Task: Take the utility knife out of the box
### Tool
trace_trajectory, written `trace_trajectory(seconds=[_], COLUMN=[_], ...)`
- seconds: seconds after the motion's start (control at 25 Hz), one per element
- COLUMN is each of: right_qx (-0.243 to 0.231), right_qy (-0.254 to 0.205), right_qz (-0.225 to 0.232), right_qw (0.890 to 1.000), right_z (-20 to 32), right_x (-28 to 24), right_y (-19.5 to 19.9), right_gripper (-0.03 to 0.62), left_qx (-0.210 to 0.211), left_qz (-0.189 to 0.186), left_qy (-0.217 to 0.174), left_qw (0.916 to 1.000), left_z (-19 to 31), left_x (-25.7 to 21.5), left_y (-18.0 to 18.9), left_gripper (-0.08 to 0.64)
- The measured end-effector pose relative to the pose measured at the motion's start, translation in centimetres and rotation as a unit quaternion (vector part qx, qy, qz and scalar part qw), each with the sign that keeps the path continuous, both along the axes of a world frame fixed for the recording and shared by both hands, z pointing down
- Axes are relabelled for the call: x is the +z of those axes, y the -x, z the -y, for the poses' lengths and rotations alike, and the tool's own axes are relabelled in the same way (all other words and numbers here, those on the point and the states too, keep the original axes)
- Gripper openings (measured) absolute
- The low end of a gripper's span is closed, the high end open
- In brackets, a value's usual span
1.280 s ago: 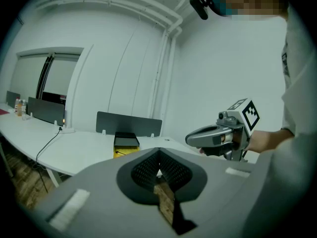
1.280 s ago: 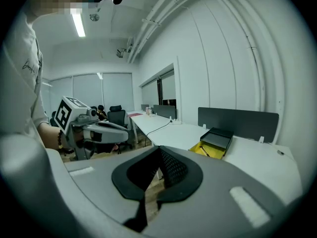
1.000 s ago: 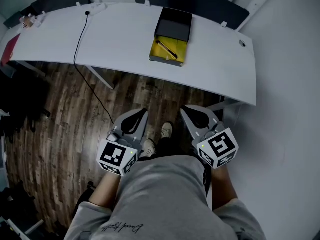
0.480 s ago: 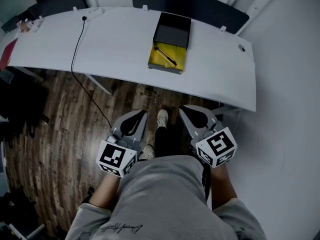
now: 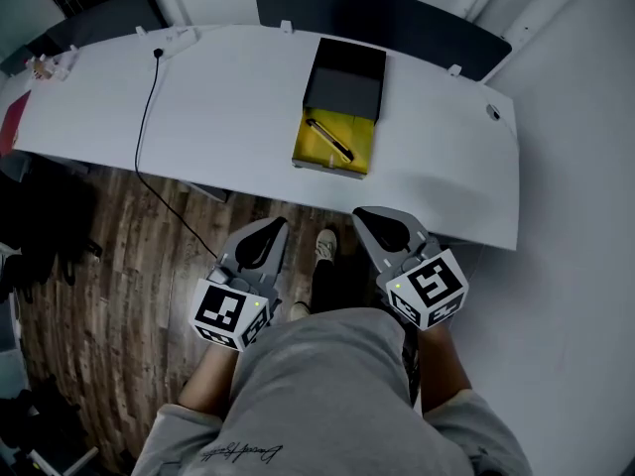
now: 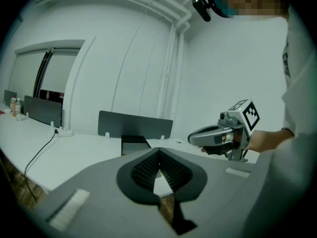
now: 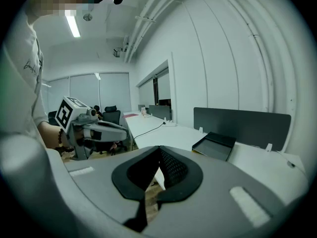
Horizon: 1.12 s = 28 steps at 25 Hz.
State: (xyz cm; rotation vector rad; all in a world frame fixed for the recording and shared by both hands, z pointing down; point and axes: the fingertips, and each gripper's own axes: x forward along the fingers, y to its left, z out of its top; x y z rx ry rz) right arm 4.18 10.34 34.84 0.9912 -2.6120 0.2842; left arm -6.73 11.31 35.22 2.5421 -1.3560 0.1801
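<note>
An open box point(image 5: 319, 157) with a yellow lining stands near the front edge of the white table point(image 5: 218, 107), its black lid point(image 5: 345, 77) propped behind it. The utility knife point(image 5: 329, 137), dark and slim, lies slantwise inside on the yellow. Both grippers hang over the wooden floor short of the table, pointing at the box. My left gripper point(image 5: 279, 222) is shut and empty, its tips meeting point(image 6: 159, 151). My right gripper point(image 5: 359, 213) is also shut and empty point(image 7: 159, 148). From the right gripper view the black lid point(image 7: 215, 145) shows ahead on the table.
A black cable point(image 5: 147, 97) runs across the table's left part from a power strip point(image 5: 174, 38) and drops to the floor. A dark divider panel point(image 5: 387, 13) lines the far edge. Small items point(image 5: 45, 65) sit at the far left. A white wall closes the right side.
Both grippers have moved forward together toward the table, so its front edge and the box are now closer to their tips. Neither gripper has opened.
</note>
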Motion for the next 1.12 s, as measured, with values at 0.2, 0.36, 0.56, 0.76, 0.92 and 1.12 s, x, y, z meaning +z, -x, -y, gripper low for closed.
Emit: trace_trajectory(seconds=[0.2, 0.36, 0.56, 0.76, 0.92, 1.12], right_qx=[0.0, -0.007, -0.019, -0.029, -0.037, -0.034], right_qy=[0.007, 0.009, 0.011, 0.012, 0.012, 0.016], right_qz=[0.003, 0.006, 0.005, 0.006, 0.004, 0.006], right_qw=[1.0, 1.0, 1.0, 0.999, 0.999, 0.999], right_z=[5.9, 10.4, 15.0, 18.5, 20.0, 21.2], right_x=[-0.1, -0.4, -0.5, -0.5, -0.6, -0.3], right_y=[-1.0, -1.5, -2.0, -2.9, -3.5, -4.0], right_gripper=[0.014, 0.014, 0.014, 0.014, 0.014, 0.014], left_qx=[-0.008, -0.015, -0.02, -0.028, -0.031, -0.036], left_qz=[0.002, 0.004, 0.004, 0.006, 0.011, 0.014], left_qy=[-0.001, 0.004, 0.01, 0.013, 0.013, 0.019], left_qw=[1.0, 0.9999, 0.9997, 0.9995, 0.9994, 0.9991], left_z=[5.8, 10.0, 14.4, 17.9, 19.6, 20.7], left_x=[-0.8, -0.7, -0.6, -0.4, -0.8, -0.4], left_y=[-0.4, -0.8, -1.8, -2.8, -3.6, -3.9], left_gripper=[0.0, 0.0, 0.001, 0.001, 0.0, 0.001])
